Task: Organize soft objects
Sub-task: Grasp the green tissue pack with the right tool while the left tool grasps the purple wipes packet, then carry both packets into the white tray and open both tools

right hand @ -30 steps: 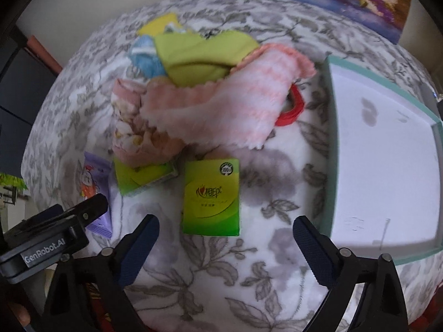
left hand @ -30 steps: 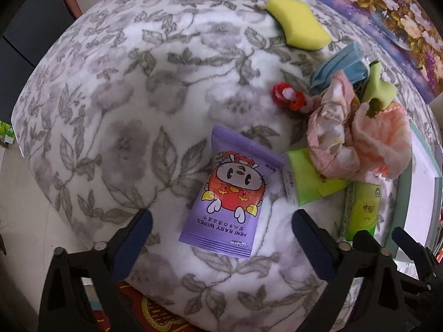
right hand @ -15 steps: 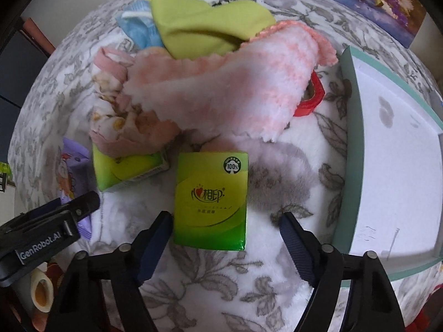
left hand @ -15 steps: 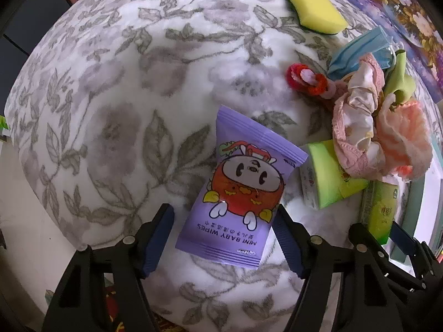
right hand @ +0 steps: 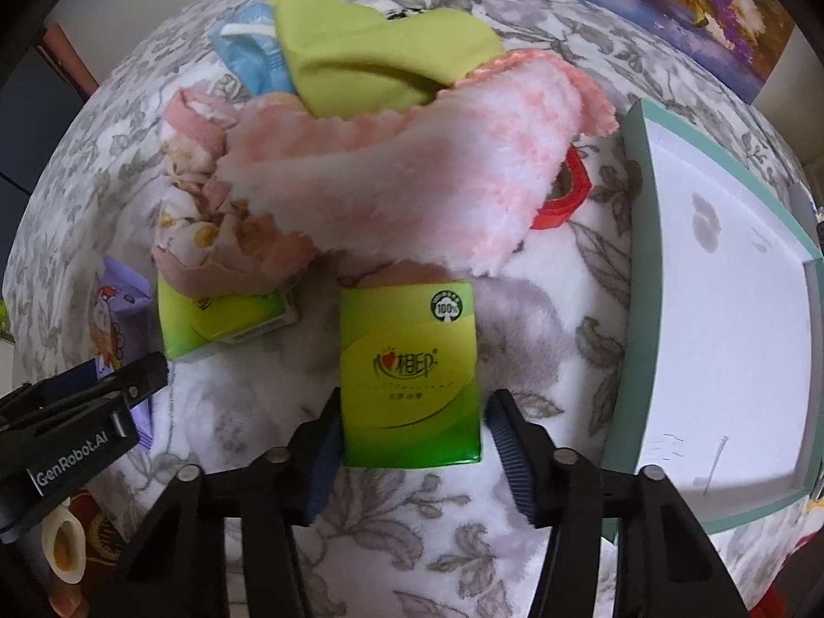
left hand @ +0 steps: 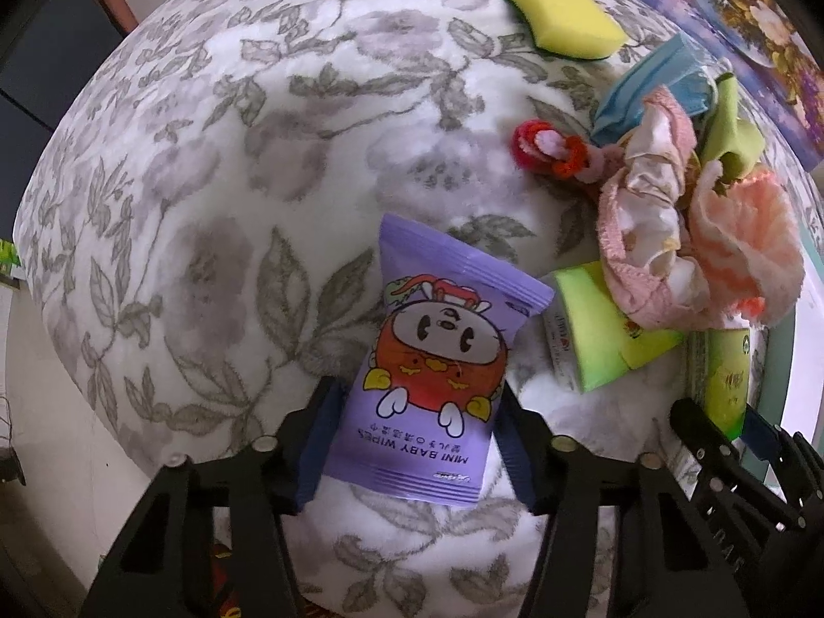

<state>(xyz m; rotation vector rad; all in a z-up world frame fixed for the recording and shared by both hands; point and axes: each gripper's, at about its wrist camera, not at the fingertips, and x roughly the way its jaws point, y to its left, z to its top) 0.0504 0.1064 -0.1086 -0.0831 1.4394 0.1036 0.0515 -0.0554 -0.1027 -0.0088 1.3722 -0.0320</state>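
Left wrist view, lower centre: left gripper (left hand: 412,443) pinches the wipes pack (left hand: 435,376) by its sides, a light, squashy, slippery packet; right gripper (right hand: 412,443) likewise closes about the tissue pack (right hand: 409,376).

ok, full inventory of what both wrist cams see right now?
baby wipes pack: 1, purple, between the left gripper's fingers
tissue pack: 1, green-yellow, between the right gripper's fingers
second tissue pack: 1, green, partly under the cloth pile
fluffy towel: 1, pink-white, atop the pile
green cloth: 1, behind the towel
floral cloth: 1, pink-trimmed, pile's left
face mask: 1, blue, far side
sponge: 1, yellow, far edge
fuzzy item: 1, red-white, beside the pile
red ring: 1, under the towel's edge
tray: 1, white, teal rim, right
blanket: 1, floral grey-white
left gripper: around the wipes
right gripper: around the tissue pack, contact unclear
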